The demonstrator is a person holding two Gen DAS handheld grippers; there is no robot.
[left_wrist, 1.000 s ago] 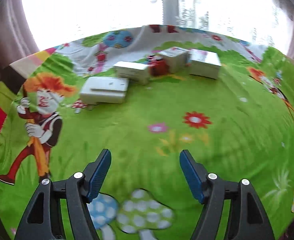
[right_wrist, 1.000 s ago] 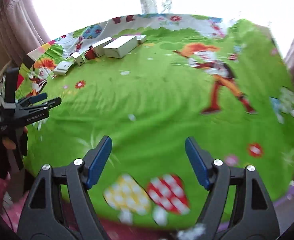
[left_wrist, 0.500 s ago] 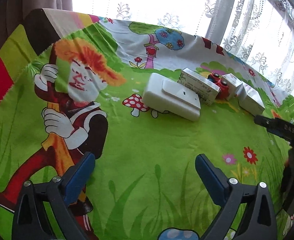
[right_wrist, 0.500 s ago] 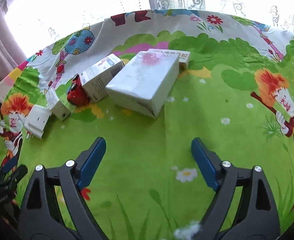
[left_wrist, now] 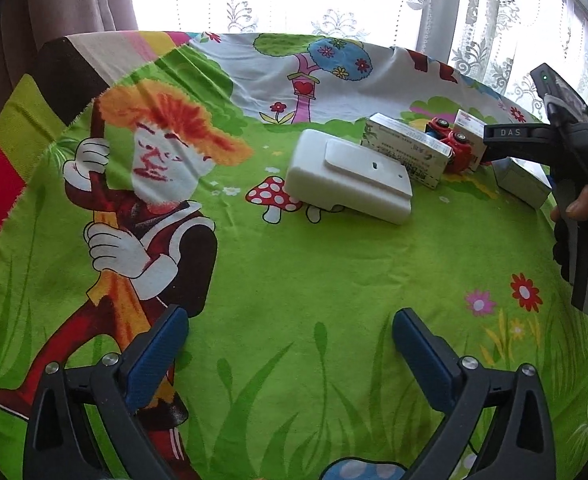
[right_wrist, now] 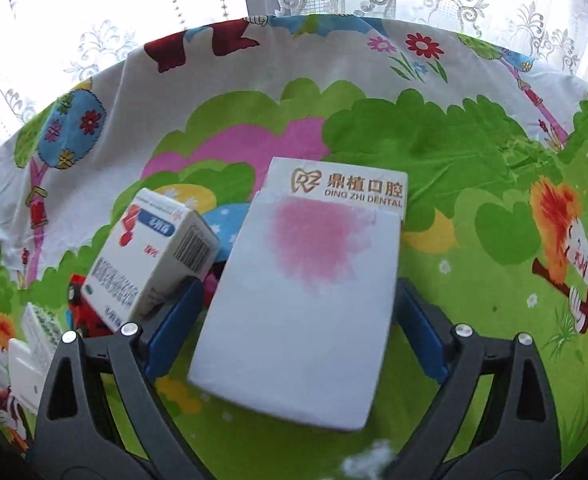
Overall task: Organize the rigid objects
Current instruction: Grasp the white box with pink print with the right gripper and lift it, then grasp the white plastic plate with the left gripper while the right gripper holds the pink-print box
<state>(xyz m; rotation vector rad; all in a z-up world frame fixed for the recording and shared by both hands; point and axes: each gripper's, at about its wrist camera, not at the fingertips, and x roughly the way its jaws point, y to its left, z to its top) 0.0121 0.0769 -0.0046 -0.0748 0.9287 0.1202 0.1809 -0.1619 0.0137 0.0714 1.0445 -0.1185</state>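
A white dental box (right_wrist: 306, 300) is straddled by the right gripper (right_wrist: 294, 320), jaws opening, pads not pressing. Light, stiff card; its long sides are best pinched. The left gripper (left_wrist: 289, 344) is held wide, empty.

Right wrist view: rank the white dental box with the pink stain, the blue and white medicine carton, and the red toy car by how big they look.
1. White dental box with pink stain, though nearest the camera.
2. Blue and white medicine carton.
3. Red toy car, mostly hidden, so unsure.
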